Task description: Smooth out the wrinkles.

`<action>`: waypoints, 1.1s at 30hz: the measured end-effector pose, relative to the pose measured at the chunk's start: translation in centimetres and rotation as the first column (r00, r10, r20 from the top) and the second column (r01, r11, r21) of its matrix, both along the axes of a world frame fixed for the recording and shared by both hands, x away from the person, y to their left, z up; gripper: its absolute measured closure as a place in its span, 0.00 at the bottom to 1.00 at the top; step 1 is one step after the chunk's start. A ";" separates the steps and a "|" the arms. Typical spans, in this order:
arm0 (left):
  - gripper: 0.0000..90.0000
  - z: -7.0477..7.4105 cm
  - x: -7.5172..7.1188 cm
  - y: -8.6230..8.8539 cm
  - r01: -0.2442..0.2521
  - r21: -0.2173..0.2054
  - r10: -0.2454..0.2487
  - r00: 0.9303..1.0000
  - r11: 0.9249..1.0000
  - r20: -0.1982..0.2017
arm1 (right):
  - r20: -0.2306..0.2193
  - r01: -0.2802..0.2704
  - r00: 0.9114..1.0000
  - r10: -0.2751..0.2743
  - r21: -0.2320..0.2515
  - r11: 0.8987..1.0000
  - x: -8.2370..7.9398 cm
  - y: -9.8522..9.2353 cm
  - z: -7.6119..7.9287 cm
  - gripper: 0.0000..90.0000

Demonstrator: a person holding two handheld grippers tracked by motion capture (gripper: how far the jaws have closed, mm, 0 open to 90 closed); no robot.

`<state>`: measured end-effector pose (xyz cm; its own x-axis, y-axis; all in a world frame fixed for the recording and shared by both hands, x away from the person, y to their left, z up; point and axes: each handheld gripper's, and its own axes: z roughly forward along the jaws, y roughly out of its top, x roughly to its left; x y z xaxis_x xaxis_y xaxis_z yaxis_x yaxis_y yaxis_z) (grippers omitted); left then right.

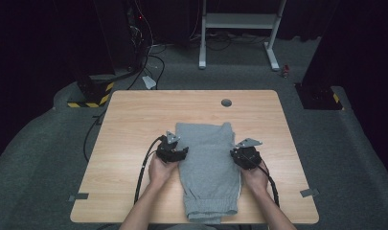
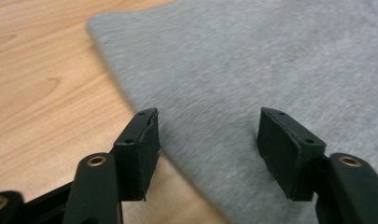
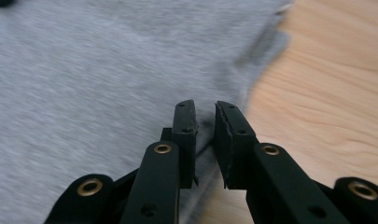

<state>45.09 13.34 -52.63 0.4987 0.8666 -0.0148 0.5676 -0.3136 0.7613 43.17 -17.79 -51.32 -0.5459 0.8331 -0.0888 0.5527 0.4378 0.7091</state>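
A folded grey garment (image 1: 208, 163) lies on the wooden table (image 1: 134, 120), running from the middle to the near edge. My left gripper (image 1: 183, 153) sits at its left edge. In the left gripper view this gripper (image 2: 207, 149) is open wide, its jaws straddling the border of the grey cloth (image 2: 252, 60) with nothing pinched. My right gripper (image 1: 235, 156) is at the garment's right edge. In the right gripper view, the right gripper (image 3: 205, 140) is open by a narrow gap just over the cloth's (image 3: 84, 70) border, and the pads do not press on the fabric.
A round cable hole (image 1: 226, 102) sits near the table's far edge. Grey tape marks (image 1: 79, 196) lie at the near corners. Beyond the table stand a white frame (image 1: 239, 21) and floor cables (image 1: 148, 62). Bare wood flanks the garment on both sides.
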 end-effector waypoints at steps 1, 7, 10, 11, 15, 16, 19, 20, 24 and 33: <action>0.42 0.0 0.0 0.0 0.000 0.000 0.000 1.000 1.000 0.000 | 0.000 0.000 1.000 0.000 0.000 1.000 0.0 0.0 0.0 0.85; 0.42 1.0 -0.5 -0.6 0.019 0.026 -0.018 0.999 0.999 -0.038 | 0.014 -0.016 1.000 0.015 0.069 0.998 -1.3 -0.3 1.1 0.77; 0.41 1.9 -2.3 -0.9 0.057 0.049 -0.056 0.998 0.997 -0.024 | 0.016 -0.059 0.998 0.057 0.091 0.994 -2.4 0.2 1.4 0.74; 0.41 1.9 -2.3 -0.9 0.057 0.049 -0.056 0.998 0.997 -0.024 | 0.016 -0.059 0.998 0.057 0.091 0.994 -2.4 0.2 1.4 0.74; 0.40 2.0 -4.9 -1.6 0.134 0.068 -0.131 0.990 0.989 -0.045 | -0.020 -0.091 0.995 0.093 0.088 0.992 -3.6 0.7 0.8 0.70; 0.40 2.0 -5.5 -1.8 0.150 0.084 -0.147 0.988 0.985 -0.044 | -0.026 -0.091 0.995 0.093 0.092 0.992 -3.9 0.7 0.7 0.69; 0.41 1.4 -6.3 -1.9 0.157 0.112 -0.152 0.987 0.981 -0.052 | -0.036 -0.098 0.994 0.102 0.085 0.991 -4.4 0.6 0.3 0.65; 0.41 1.2 -6.2 -1.8 0.152 0.101 -0.147 0.988 0.983 -0.053 | -0.045 -0.098 0.994 0.102 0.074 0.992 -4.5 0.5 -0.1 0.64; 0.40 1.1 -5.7 -1.7 0.140 0.088 -0.135 0.989 0.986 -0.065 | -0.054 -0.097 0.993 0.102 0.078 0.992 -4.3 0.3 -0.2 0.63; 0.39 0.7 -4.5 -1.1 0.099 0.023 -0.097 0.993 0.995 -0.071 | -0.058 -0.095 0.993 0.100 0.081 0.992 -3.4 0.0 -0.2 0.60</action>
<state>40.63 12.22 -51.90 0.5797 0.8142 -0.0308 0.5848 -0.3894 0.7115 39.78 -17.74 -51.56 -0.6273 0.7787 0.0110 0.5542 0.4365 0.7088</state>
